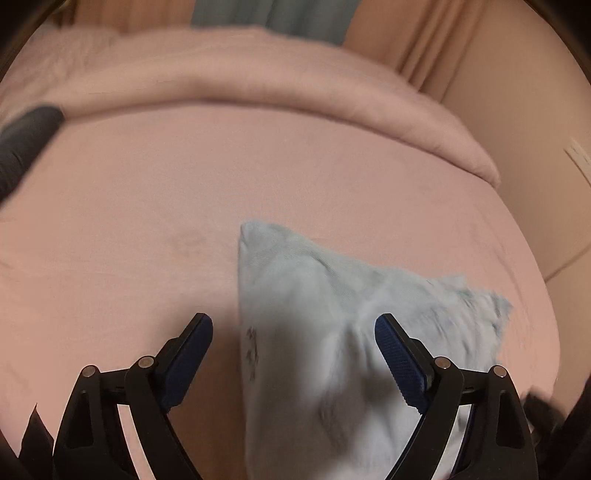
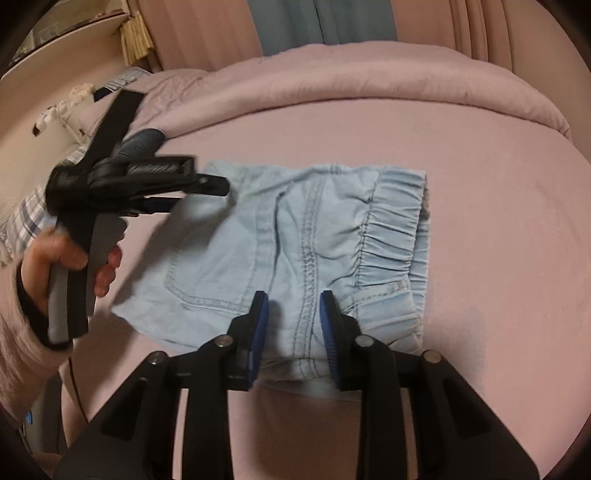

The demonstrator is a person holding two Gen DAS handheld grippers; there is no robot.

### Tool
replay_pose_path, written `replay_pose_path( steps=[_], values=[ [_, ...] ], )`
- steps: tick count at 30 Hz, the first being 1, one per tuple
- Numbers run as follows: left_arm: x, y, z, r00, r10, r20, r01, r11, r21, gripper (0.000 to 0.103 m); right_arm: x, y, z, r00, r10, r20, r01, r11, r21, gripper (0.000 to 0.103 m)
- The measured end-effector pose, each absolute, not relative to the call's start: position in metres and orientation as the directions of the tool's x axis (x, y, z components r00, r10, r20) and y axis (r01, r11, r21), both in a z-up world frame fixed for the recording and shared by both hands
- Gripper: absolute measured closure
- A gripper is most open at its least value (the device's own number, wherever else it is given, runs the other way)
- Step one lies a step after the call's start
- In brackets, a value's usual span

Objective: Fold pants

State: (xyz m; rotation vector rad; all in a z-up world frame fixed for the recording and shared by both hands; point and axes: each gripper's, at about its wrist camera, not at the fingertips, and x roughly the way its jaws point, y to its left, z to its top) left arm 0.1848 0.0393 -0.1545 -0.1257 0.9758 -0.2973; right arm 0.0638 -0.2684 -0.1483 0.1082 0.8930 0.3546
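Our right hand-held gripper [image 2: 293, 321] hangs low over the near edge of the folded pants [image 2: 295, 240], its blue-padded fingers [image 2: 258, 325] parted by a moderate gap on either side of the stitched centre seam, and we cannot tell whether they touch the cloth; nothing is pinched between them. Our left hand-held gripper [image 1: 293, 354] stands wide open with nothing in its grip; the right wrist view shows it from the side, held in the person's left hand [image 2: 70, 258], at the pants' far left corner.

The light blue denim pants lie folded into a compact rectangle near the middle of the bed [image 2: 498, 258], elastic waistband [image 2: 395, 221] toward the right, a back pocket toward the left. Pink sheet lies bare on all sides of the fabric, broadest to the right. A rolled pink comforter [image 2: 369, 85] bounds the far edge, with curtains [image 2: 207, 33] behind.

We see no legible writing; in the blurred left wrist view, dark marks on the fabric cannot be read.
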Motion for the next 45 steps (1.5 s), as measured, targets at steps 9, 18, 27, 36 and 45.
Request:
replay_pose_path(
  steps=[9, 18, 27, 36, 45],
  values=[
    [0.111, 0.018, -0.166, 0.477, -0.323, -0.817, 0.327, 0.928, -0.176, 0.013, 0.072, -0.265, -0.120, 0.658, 0.324, -0.680, -0.242, 0.946, 0.217, 0.059],
    [0.116, 0.024, -0.202, 0.396, -0.309, -0.864, 0.290, 0.935, -0.202, 0.005, 0.067, -0.248, -0.168, 0.575, 0.282, -0.768, -0.257, 0.954, 0.158, 0.072],
    [0.092, 0.070, -0.180, 0.418, -0.402, -0.815, 0.185, 0.915, -0.357, 0.005, 0.061, -0.273, -0.151, 0.542, 0.424, -0.725, -0.233, 0.905, 0.355, 0.049],
    [0.088, 0.119, -0.174, 0.463, -0.485, -0.742, 0.016, 0.842, -0.540, 0.005, 0.047, -0.309, -0.142, 0.553, 0.419, -0.720, -0.122, 0.896, 0.427, 0.035],
    [0.099, 0.135, -0.180, 0.469, -0.535, -0.703, -0.012, 0.792, -0.610, 0.004, 0.049, -0.352, -0.171, 0.530, 0.535, -0.658, 0.103, 0.729, 0.676, 0.032]
  ],
)
